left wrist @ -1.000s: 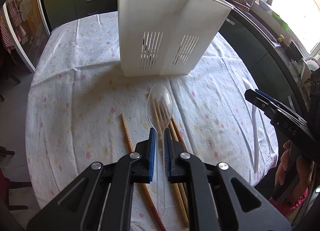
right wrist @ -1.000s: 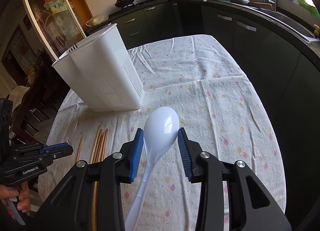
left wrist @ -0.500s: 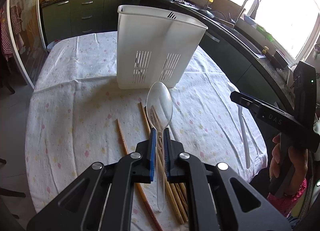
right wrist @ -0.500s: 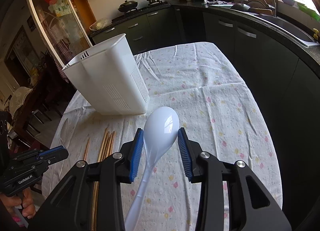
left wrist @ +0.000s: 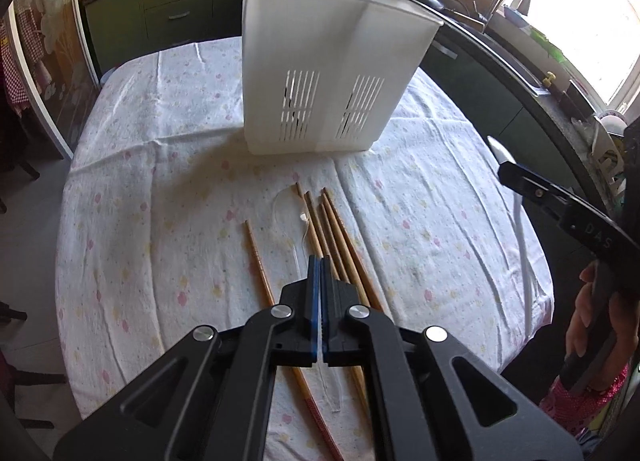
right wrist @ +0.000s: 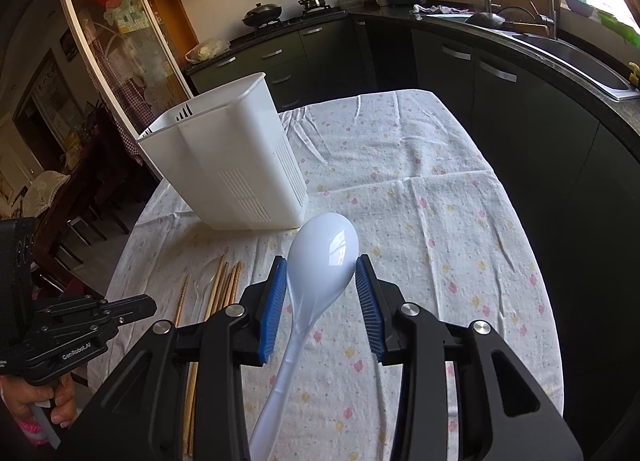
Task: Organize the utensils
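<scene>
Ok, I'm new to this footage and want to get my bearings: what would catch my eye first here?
The tall white slotted caddy stands on the flowered tablecloth, toward the far half of the table. Up close, the right gripper clamps the bowl of a glossy white spoon, held off the cloth. Wooden chopsticks lie in a loose bundle in front of the caddy.

Clear plastic spoon [left wrist: 289,217] lies among wooden chopsticks [left wrist: 338,237] before the upright white caddy [left wrist: 328,73]
</scene>
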`<state>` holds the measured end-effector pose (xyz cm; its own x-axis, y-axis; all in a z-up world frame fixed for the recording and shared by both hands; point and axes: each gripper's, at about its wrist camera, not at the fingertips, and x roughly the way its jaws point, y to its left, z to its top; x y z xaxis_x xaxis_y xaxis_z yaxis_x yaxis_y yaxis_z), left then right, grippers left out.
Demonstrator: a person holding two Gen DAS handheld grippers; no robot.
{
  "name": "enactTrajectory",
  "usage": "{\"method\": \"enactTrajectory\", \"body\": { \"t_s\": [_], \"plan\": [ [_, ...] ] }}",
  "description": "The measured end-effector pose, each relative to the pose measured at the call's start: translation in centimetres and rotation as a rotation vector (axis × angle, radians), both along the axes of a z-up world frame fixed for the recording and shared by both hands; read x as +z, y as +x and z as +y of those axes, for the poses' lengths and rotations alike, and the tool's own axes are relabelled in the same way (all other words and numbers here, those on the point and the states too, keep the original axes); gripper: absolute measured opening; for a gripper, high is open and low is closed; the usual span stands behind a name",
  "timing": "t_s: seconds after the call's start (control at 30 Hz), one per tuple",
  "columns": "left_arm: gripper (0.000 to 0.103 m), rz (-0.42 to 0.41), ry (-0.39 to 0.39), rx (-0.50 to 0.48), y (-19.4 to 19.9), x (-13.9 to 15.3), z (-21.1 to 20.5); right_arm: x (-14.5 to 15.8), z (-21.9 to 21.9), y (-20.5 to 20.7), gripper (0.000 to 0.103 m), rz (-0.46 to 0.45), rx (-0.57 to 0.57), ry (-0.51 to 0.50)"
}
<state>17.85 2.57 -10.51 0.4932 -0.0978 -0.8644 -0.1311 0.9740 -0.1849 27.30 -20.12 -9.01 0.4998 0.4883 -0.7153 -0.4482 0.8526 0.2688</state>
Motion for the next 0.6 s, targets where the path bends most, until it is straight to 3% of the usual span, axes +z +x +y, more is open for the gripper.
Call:
{"method": "enactTrajectory", "body": {
  "t_s": [0.03,0.1,0.17,0.37,0.6],
  "plan": [
    [0.003,0.030,-0.007,0.000,0.4,-0.6,0.1,0.1,0.0,0.0,0.036,-0.002,-0.001,-0.001],
    [0.019,0.086,-0.019,0.014,1.2,-1.9,0.4,0.1,-0.2,0.0,0.036,-0.003,-0.002,0.000],
    [0.023,0.118,-0.018,0.019,1.9,-2.7,0.3,0.2,-0.2,0.1,0.036,-0.002,-0.004,0.002],
    [0.023,0.146,0.056,0.058,3.4,-3.5,0.2,-0.1,-0.5,0.4,0.036,0.008,-0.004,0.010],
    [0.022,0.184,0.080,0.048,4.0,-4.6,-0.3,-0.2,-1.1,0.6,0.036,0.015,-0.013,0.021]
  ]
}}
